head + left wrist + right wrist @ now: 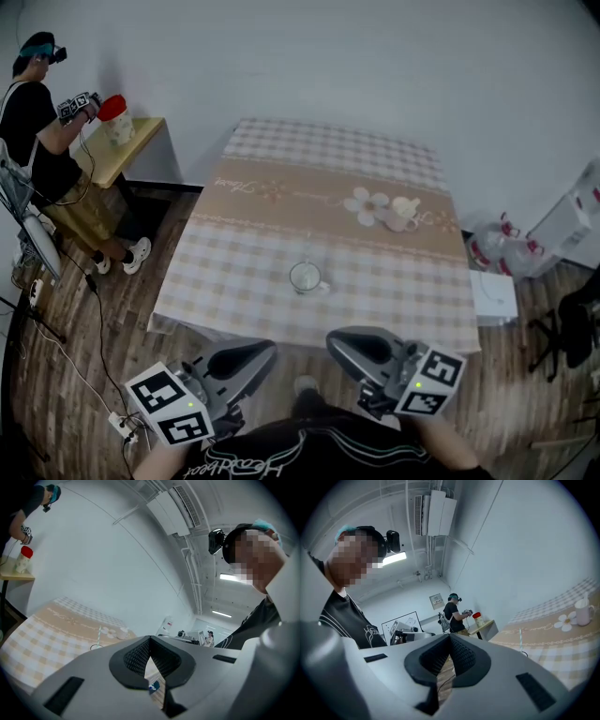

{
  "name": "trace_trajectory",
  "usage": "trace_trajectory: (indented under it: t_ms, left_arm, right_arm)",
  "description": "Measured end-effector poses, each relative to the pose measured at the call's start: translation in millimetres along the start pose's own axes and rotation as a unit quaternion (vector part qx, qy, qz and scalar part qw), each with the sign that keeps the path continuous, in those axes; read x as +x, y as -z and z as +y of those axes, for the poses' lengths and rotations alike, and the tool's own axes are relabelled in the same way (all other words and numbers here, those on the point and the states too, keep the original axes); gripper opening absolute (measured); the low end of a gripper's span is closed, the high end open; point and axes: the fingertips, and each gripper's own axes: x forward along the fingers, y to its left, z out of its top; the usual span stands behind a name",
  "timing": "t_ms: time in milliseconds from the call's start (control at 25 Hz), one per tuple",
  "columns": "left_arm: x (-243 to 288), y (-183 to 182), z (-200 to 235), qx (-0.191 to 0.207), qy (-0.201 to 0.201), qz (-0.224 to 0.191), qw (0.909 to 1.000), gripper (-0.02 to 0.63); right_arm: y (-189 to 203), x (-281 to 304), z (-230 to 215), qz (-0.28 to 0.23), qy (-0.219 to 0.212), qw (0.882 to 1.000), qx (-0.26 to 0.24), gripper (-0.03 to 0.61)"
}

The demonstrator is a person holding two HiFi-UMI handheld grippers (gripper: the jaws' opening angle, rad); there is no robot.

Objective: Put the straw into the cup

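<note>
Closest in, low against the person's black shirt [309, 450], the left gripper [270, 348] and the right gripper [331, 339] sit side by side just off the near table edge. Each one's own view shows its jaws pressed together with nothing between them. The straw [99, 634] stands upright in the glass cup [305, 277], which rests on the front half of the checked tablecloth [394, 291], well apart from both grippers. Farther back on the right stands a white mug [405, 214]. Off to the left another person [37, 112] works at a small wooden table [131, 141] bearing a red-topped container [113, 111]. To my eye the placing is done. Doing this step well means keeping both grippers clear of the cup and moving them level and slow, so nothing brushes the straw or tips the light glass
</note>
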Motion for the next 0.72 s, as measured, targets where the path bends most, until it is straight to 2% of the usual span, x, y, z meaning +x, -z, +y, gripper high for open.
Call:
trace_trajectory:
  t_ms: [240, 720]
  left_arm:
    - [-26.3, 10.5, -26.3, 0.015, 0.008, -0.008, 0.9998, -0.003]
    - [-43.8, 25.4, -49.3, 0.005, 0.003, -0.019, 0.9998, -0.003]
  right_arm:
    - [17.9, -9.4, 34.5, -0.004, 0.021, 1.000, -0.005, 0.011]
    - [25.6, -19.8, 66.3, -0.001, 0.011, 1.000, -0.017, 0.011]
